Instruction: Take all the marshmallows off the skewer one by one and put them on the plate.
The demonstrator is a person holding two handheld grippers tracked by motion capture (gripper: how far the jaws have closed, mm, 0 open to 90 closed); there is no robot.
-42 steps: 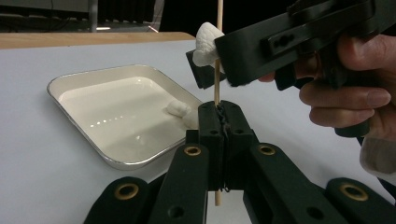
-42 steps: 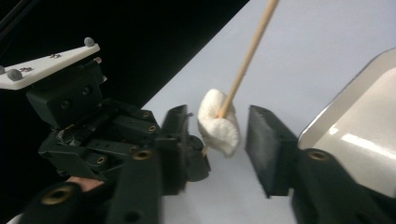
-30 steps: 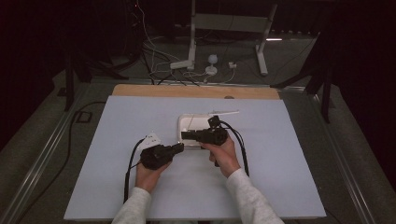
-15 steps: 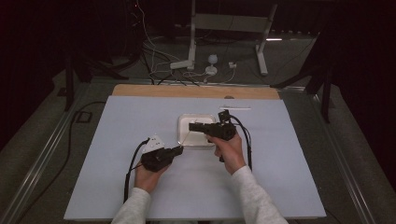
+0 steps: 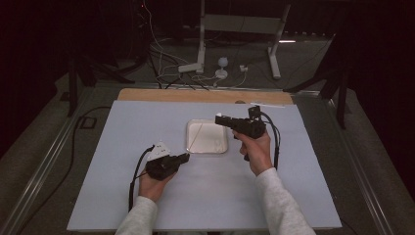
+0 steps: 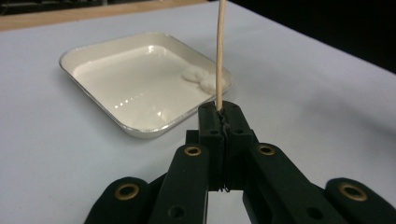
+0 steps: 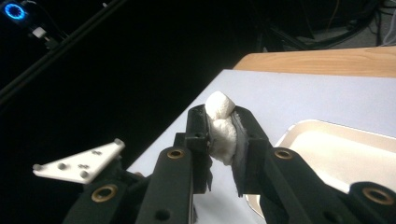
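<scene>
- Marshmallow (image 7: 220, 126), white and squeezed out of shape, sits clamped between the black jaws of the right gripper (image 7: 223, 122), its rounded top bulging above the jaw tips in the right gripper view.
- From above, the right gripper (image 5: 221, 117) is held off the table in the person's right hand (image 5: 255, 151), level and pointing left, its tip over the far right corner of the tray (image 5: 190, 147).
- Closed tight on the foot of a thin wooden skewer (image 6: 220, 51), the left gripper (image 6: 223, 112) pins the stick between its pads; in the left gripper view the skewer runs straight up out of the frame.
- Seen from the high view, the left gripper (image 5: 185, 157) lies low over the table in the left hand (image 5: 151, 183), just beside the tray's near left corner, and the skewer (image 5: 195, 138) slants up over the tray's left side.
- Square and cream-white with a shallow glossy well, the tray (image 6: 140, 128) holds more white marshmallow pieces (image 6: 200, 79) in one corner, just behind the skewer in the left gripper view.
- Pale blue-grey sheet (image 5: 147, 117) covers the table, the tray resting near its middle, with a strip of bare wooden board (image 5: 161, 94) along the far edge.
- Beyond the table, cables (image 5: 195, 78) and the white legs of a stand (image 5: 200, 44) lie on the dim floor.
</scene>
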